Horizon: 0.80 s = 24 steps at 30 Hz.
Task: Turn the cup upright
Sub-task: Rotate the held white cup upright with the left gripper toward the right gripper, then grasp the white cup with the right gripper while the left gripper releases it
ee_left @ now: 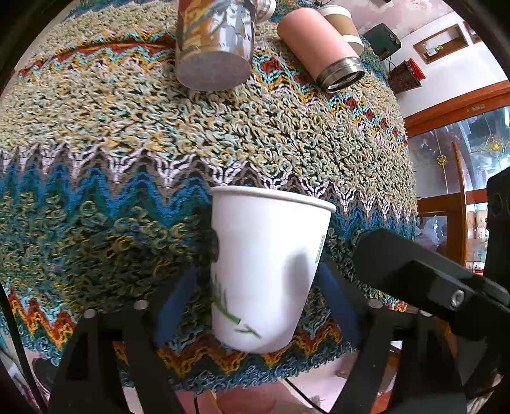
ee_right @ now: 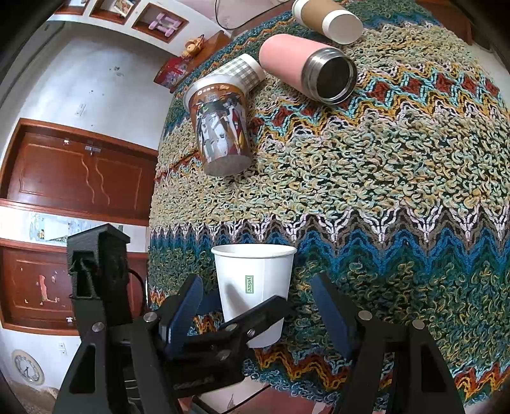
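A white paper cup [ee_left: 264,270] with green markings stands upright, mouth up, on the knitted cloth near the table's front edge. My left gripper [ee_left: 255,293] is open with the cup between its blue pads, which stand a little apart from its walls. In the right wrist view the same cup [ee_right: 255,280] stands between my open right gripper [ee_right: 258,305] fingers, with the left gripper's black finger crossing in front of its base. The right gripper holds nothing.
Several cups lie on their sides at the far end: a printed cup [ee_right: 220,130], a pink steel flask [ee_right: 306,67], a brown paper cup [ee_right: 328,19] and a checked cup [ee_right: 239,70]. The colourful zigzag cloth [ee_right: 382,175] covers the table. The table edge runs close below the grippers.
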Each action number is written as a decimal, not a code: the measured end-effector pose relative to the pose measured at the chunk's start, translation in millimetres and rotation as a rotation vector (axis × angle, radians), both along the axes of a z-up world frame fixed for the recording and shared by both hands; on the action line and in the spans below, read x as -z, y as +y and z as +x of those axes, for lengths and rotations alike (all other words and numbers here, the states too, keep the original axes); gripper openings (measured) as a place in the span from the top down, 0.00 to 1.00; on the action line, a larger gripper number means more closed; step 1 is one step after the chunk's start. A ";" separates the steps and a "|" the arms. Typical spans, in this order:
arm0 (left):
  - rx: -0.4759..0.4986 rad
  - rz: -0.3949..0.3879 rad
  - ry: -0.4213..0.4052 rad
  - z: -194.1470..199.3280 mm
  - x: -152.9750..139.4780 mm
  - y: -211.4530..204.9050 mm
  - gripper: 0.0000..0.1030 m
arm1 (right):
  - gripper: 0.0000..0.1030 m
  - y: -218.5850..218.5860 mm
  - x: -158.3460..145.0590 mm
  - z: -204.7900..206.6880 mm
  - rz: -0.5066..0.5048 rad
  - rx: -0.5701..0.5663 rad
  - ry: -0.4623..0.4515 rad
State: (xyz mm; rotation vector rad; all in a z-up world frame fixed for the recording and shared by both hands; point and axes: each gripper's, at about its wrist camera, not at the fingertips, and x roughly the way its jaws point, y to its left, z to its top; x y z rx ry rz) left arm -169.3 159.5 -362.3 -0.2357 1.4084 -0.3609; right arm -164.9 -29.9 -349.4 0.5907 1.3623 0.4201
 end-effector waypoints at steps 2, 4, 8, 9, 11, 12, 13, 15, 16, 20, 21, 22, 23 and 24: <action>-0.003 0.004 -0.007 -5.5 -1.8 3.2 0.19 | 0.30 2.9 0.3 -1.2 -0.006 -0.008 0.000; -0.006 0.002 -0.006 -6.8 0.0 7.2 0.19 | 0.30 5.5 0.5 -3.8 -0.013 -0.017 0.001; 0.005 0.008 -0.003 -10.8 6.5 10.8 0.19 | 0.30 12.4 6.0 -7.3 -0.019 -0.025 0.015; 0.006 0.009 -0.003 -9.0 9.0 11.7 0.19 | 0.30 13.8 7.6 -7.8 -0.018 -0.025 0.019; 0.008 0.008 -0.002 -9.8 4.9 24.0 0.19 | 0.30 16.0 9.9 -8.0 -0.014 -0.026 0.024; 0.007 0.008 -0.004 -9.8 5.1 25.0 0.19 | 0.30 18.6 12.0 -7.3 -0.013 -0.030 0.026; 0.008 0.008 -0.007 -11.6 3.0 29.0 0.19 | 0.30 20.7 13.4 -6.5 -0.014 -0.033 0.028; 0.013 0.011 -0.014 -14.3 1.7 32.6 0.19 | 0.30 25.7 17.0 -3.3 -0.020 -0.038 0.037; 0.015 0.013 -0.020 -15.0 1.0 33.3 0.19 | 0.30 26.7 17.4 -2.1 -0.022 -0.041 0.039; 0.024 0.013 -0.030 -21.2 -5.3 44.7 0.19 | 0.30 35.9 21.9 1.1 -0.023 -0.051 0.049; 0.026 0.011 -0.032 -22.5 -6.9 46.7 0.19 | 0.30 39.8 23.4 2.2 -0.020 -0.052 0.054; 0.030 0.006 -0.034 -24.0 -8.6 48.9 0.19 | 0.30 41.1 24.9 2.6 -0.018 -0.051 0.059; 0.035 0.003 -0.036 -26.1 -10.7 52.1 0.19 | 0.30 43.1 26.6 3.1 -0.017 -0.050 0.062; 0.037 0.004 -0.039 -27.5 -12.0 53.9 0.19 | 0.30 45.2 28.7 4.1 -0.014 -0.048 0.067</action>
